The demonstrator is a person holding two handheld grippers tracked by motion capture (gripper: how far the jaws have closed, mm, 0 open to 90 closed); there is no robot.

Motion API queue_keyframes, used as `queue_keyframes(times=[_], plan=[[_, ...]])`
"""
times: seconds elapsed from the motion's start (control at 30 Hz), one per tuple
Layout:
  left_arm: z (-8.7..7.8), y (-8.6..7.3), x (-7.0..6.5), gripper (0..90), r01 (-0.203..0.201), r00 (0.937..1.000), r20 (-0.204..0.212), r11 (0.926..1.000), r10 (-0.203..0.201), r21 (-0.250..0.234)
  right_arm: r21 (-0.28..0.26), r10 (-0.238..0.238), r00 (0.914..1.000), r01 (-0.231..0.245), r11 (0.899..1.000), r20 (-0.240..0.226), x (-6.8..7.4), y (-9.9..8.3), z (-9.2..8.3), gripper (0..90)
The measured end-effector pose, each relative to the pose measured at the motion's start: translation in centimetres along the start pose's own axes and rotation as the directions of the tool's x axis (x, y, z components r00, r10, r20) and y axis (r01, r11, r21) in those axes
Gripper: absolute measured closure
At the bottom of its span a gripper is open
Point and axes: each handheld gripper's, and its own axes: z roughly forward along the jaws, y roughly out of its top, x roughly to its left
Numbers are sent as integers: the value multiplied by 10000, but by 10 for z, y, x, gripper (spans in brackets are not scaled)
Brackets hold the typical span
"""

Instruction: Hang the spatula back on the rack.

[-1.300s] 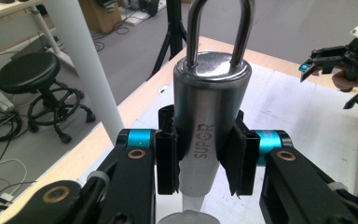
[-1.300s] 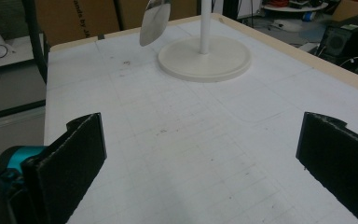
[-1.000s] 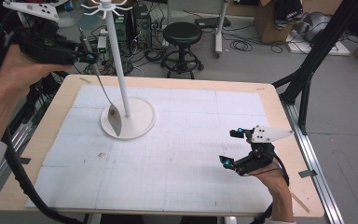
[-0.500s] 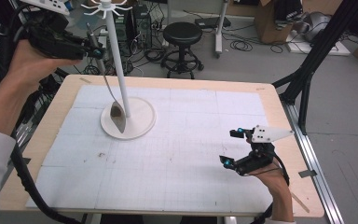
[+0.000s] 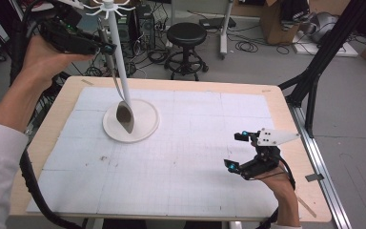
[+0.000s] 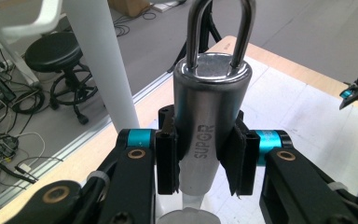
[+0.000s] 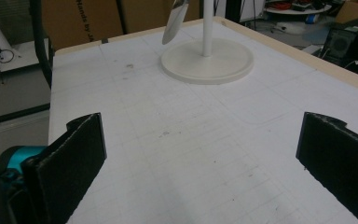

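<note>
Left tool [image 5: 106, 48]: pinching the steel handle of the ladle [image 6: 210, 135], loop end beyond the pads.
Ladle position: hangs below the left tool; bowl [image 5: 124, 117] just above the stand base [image 5: 145, 129], beside the pole [image 5: 119, 67].
Right tool [image 5: 244, 151]: pads spread, nothing between them; resting on the surface [image 5: 195, 191], well apart from the stand.
Step judged: hang the loop on a hook [image 5: 124, 8] at the pole top.
Technique: raise vertically, keep the bowl clear of the pole, align the loop opening with the hook tip, lower, then release.
Risk: the ladle may swing and tip the stand.
</note>
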Motion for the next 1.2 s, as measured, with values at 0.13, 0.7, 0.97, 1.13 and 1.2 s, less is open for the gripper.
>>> queue_keyframes(times=[0.13,0.7,0.97,1.13,1.2], plan=[[5,4,-1,687,35,9999,-106,9999,-33,148,-22,-2,10000,3,10000,18,0,0,0,4],[13,6,4,687,512,9978,-424,9984,-501,251,-57,15,10000,-15,10000,-35,-2,-1,0,4],[16,5,7,687,506,9972,-570,9983,-489,299,-69,32,10000,-33,10000,-41,-3,-2,0,4],[16,3,10,686,553,9966,-620,9981,-536,254,-44,54,10000,-54,10000,-74,-3,-2,0,4],[16,3,10,685,496,9971,-584,9985,-481,249,-55,10,10000,-11,10000,-45,-3,-3,1,4]])
